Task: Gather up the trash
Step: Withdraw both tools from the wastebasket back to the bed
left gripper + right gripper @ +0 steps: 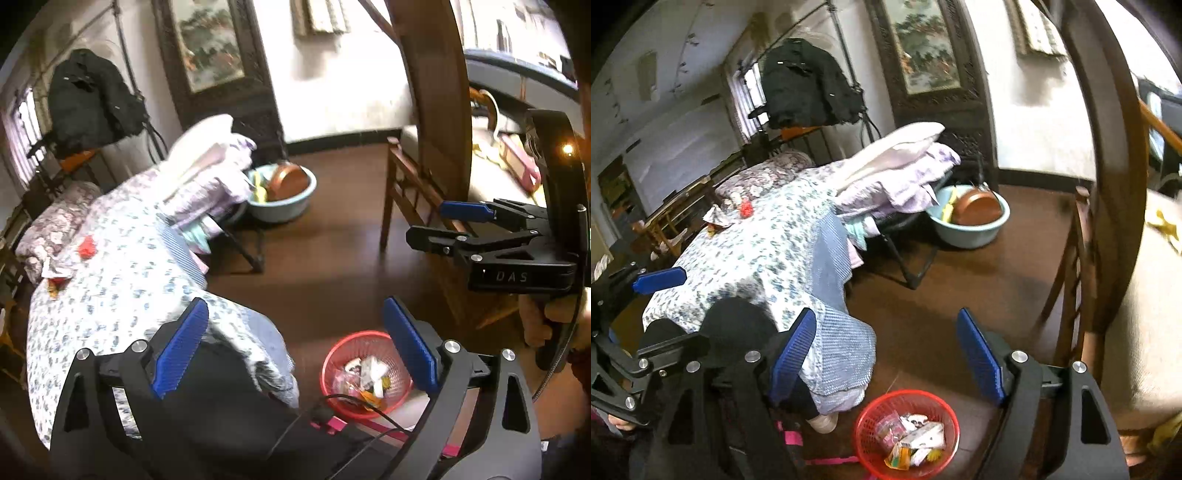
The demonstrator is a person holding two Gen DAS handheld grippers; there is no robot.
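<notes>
Bedroom floor holds the red basket (908, 428), part-filled with wrappers. Both my grippers, left (295, 347) and right (886, 356), gape empty. Scraps (59, 273) remain on the bed (122, 266) at 10 o'clock.

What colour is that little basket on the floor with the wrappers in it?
Red, an openwork mesh basket; it shows best in the right wrist view.

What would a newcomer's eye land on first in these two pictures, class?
Probably the red basket on the dark floor, holding wrappers, between the wide-open blue pads of the right gripper. Next, the floral bedspread with red scraps lying at its far end.
</notes>
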